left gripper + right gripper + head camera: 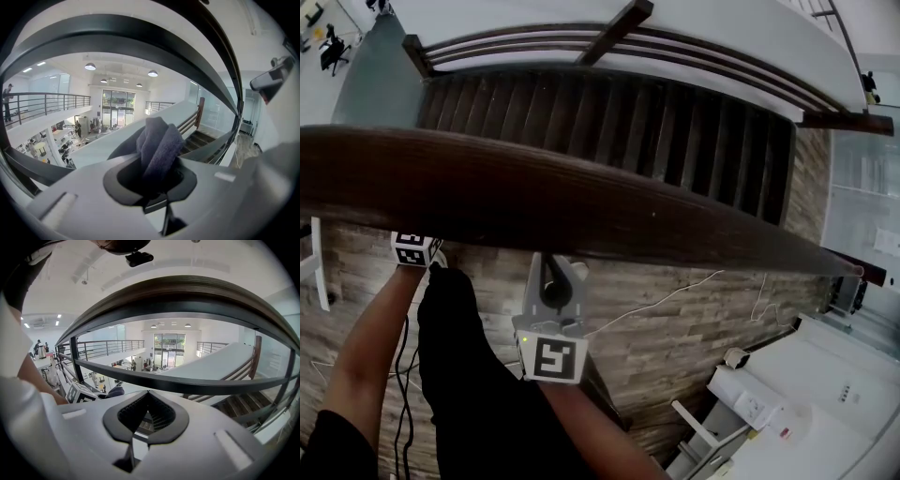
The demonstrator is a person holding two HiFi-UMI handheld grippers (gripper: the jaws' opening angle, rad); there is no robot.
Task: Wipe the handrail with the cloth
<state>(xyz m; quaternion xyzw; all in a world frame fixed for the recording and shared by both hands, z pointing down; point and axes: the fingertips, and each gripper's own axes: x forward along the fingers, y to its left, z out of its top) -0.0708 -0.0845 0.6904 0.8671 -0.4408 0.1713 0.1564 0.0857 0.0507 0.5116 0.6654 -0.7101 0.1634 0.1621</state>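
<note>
Curving dark handrail [581, 202] over staircase [609, 117], plank floor [675, 319].

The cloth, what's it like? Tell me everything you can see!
The cloth is dark greyish-purple and looks soft and fuzzy, like a towel. It is bunched into thick folds that stand up out of the left tongs, whose jaws are shut on its lower part. Only the tongs seem to touch it; a dark rail arcs above it.

Grey tongs [553, 274], marker cubes [553, 359], prob. black trousers [478, 394].
</note>
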